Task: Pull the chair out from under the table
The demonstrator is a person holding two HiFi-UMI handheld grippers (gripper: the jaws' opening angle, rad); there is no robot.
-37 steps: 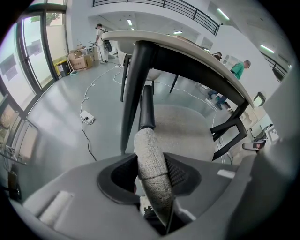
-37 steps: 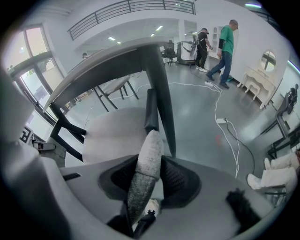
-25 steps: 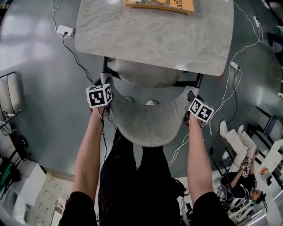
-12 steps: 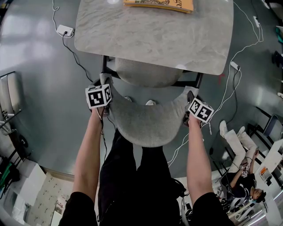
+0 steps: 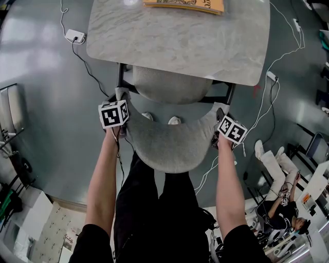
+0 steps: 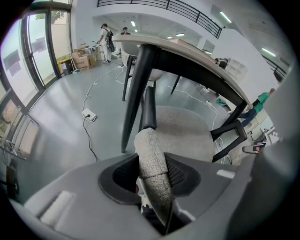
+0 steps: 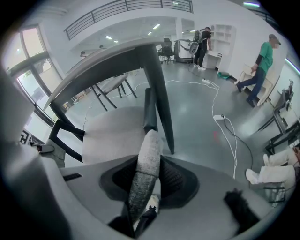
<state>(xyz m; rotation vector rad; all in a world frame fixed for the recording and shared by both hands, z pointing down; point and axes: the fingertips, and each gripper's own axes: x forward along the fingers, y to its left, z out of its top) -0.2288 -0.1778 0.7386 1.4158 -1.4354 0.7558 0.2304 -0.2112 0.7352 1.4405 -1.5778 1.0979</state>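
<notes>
A grey upholstered chair stands in front of me, its curved backrest (image 5: pixel 169 146) close to my legs and its seat (image 5: pixel 172 87) partly under the marble-topped table (image 5: pixel 180 49). My left gripper (image 5: pixel 122 102) is shut on the left end of the backrest (image 6: pixel 152 159), the fabric edge pinched between its pads. My right gripper (image 5: pixel 220 117) is shut on the right end of the backrest (image 7: pixel 145 161) in the same way. Both point steeply down. The black table legs (image 6: pixel 136 89) rise just beyond the backrest ends.
A yellow book (image 5: pixel 185 5) lies at the table's far edge. A white power strip (image 5: pixel 75 36) and cables (image 5: pixel 267 97) trail over the grey floor on both sides. A person sits on the floor (image 5: pixel 275 174) at the lower right. My shoes (image 5: pixel 175 119) show behind the backrest.
Almost nothing differs: both grippers keep their hold on the backrest ends, and chair and hands sit in nearly the same place.
</notes>
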